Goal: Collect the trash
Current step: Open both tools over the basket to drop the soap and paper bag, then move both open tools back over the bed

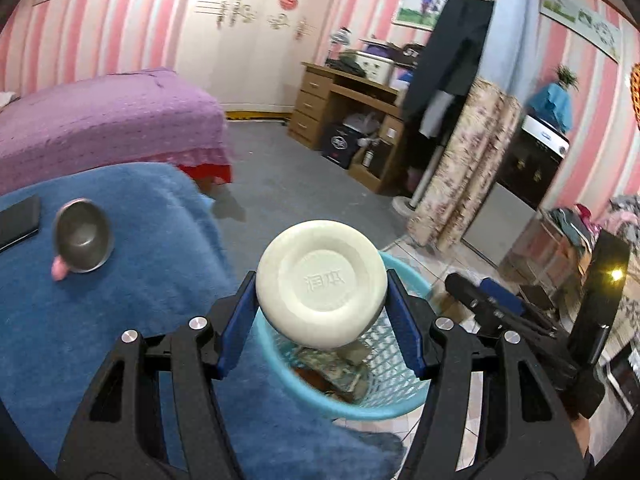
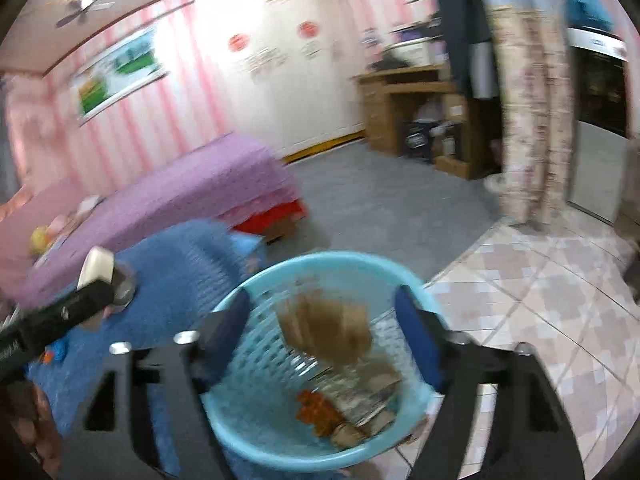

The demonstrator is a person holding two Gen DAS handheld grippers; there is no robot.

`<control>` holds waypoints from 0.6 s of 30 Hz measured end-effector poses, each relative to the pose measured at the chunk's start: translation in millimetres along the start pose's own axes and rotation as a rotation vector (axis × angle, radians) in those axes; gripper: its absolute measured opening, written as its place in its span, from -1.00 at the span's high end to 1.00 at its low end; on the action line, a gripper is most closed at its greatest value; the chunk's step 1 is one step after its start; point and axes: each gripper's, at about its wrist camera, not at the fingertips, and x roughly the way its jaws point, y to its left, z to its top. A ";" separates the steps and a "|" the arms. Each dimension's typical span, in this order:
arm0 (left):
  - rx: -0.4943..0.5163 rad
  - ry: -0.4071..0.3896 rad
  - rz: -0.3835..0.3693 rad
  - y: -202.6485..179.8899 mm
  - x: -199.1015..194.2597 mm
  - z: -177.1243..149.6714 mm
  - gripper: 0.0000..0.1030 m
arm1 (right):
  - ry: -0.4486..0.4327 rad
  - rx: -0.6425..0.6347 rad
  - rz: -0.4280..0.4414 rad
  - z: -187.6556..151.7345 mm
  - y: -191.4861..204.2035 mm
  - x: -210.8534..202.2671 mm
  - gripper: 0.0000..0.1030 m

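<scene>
So I'm gripping the soap (image 1: 322, 285) in my left tool (image 1: 322, 312), right tool (image 2: 324, 340) open; centering over the basket (image 1: 404, 404) before releasing.

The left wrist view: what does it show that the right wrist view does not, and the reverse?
Only the left wrist view shows the metal bowl and the dark phone on the blue blanket.

Only the right wrist view shows the ceiling fan and a blurred brown piece between the open right gripper fingers, above the basket.

Both show the blue basket and the white lid clamped in the left gripper.
</scene>
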 end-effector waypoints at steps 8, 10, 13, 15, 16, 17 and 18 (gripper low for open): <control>0.029 0.068 -0.005 -14.7 35.8 0.3 -0.81 | -0.051 0.077 -0.028 5.1 -16.9 -2.4 -0.46; 0.024 0.054 -0.008 -5.5 23.8 1.6 -0.81 | -0.050 0.056 0.006 4.2 -10.5 -4.4 -0.46; 0.043 0.005 0.078 20.8 -20.6 2.2 -0.81 | -0.053 -0.027 0.053 2.9 12.5 -6.2 -0.46; 0.045 -0.054 0.216 51.1 -66.9 -2.6 -0.81 | -0.012 -0.092 0.110 -5.1 42.8 -3.1 -0.46; 0.035 -0.078 0.270 71.8 -95.7 -7.9 -0.81 | -0.001 -0.132 0.138 -9.1 60.2 -2.9 -0.46; 0.024 -0.101 0.328 92.3 -125.3 -14.5 -0.81 | 0.002 -0.157 0.160 -13.1 74.8 -4.6 -0.46; 0.013 -0.119 0.390 109.6 -152.5 -21.5 -0.81 | 0.007 -0.179 0.190 -17.6 90.4 -6.0 -0.46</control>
